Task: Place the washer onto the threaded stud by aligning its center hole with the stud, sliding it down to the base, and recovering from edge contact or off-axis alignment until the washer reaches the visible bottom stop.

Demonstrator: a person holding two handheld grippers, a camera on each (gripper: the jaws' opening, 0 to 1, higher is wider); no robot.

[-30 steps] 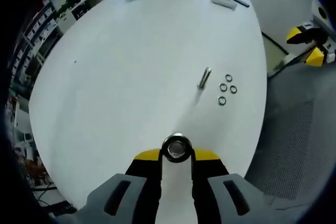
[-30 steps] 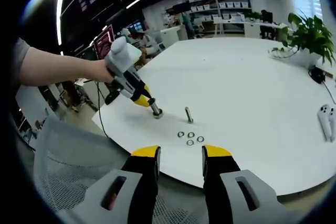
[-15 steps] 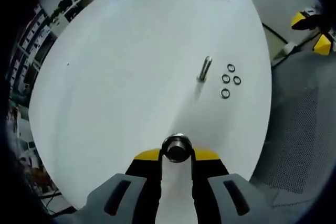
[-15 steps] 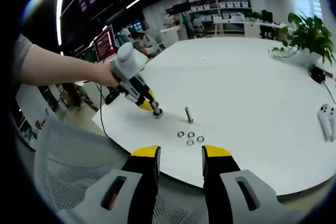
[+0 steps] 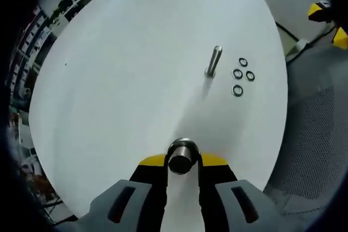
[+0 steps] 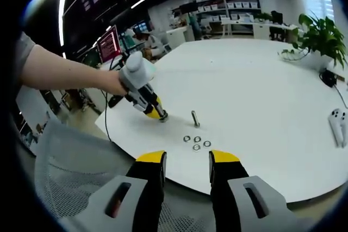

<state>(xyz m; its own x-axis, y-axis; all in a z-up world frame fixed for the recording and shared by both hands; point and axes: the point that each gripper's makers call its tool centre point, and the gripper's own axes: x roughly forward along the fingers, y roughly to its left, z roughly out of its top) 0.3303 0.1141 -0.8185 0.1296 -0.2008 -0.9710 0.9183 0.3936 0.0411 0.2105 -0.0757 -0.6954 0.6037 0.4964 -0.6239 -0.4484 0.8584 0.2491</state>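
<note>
A metal threaded stud (image 5: 213,61) (image 6: 195,119) stands upright on the white table (image 5: 125,69). Several small washers (image 5: 242,74) (image 6: 197,143) lie flat beside it, toward the table's edge. My left gripper (image 5: 183,162) is shut on a short metal cylinder (image 5: 183,156), well short of the stud. In the right gripper view a person's hand holds the left gripper (image 6: 142,96), and its tip with the cylinder (image 6: 162,117) rests on the table left of the stud. My right gripper (image 6: 187,158) is open and holds nothing, off the table's edge.
A grey mesh chair (image 6: 70,167) (image 5: 315,150) sits below the table's near edge. A white controller (image 6: 338,123) lies at the right, a potted plant (image 6: 321,36) behind it. Shelves and desks line the room's far side.
The left gripper has tilted lower while its tip stays at the same spot on the table. The left gripper view has shifted with it. The right gripper has not moved.
</note>
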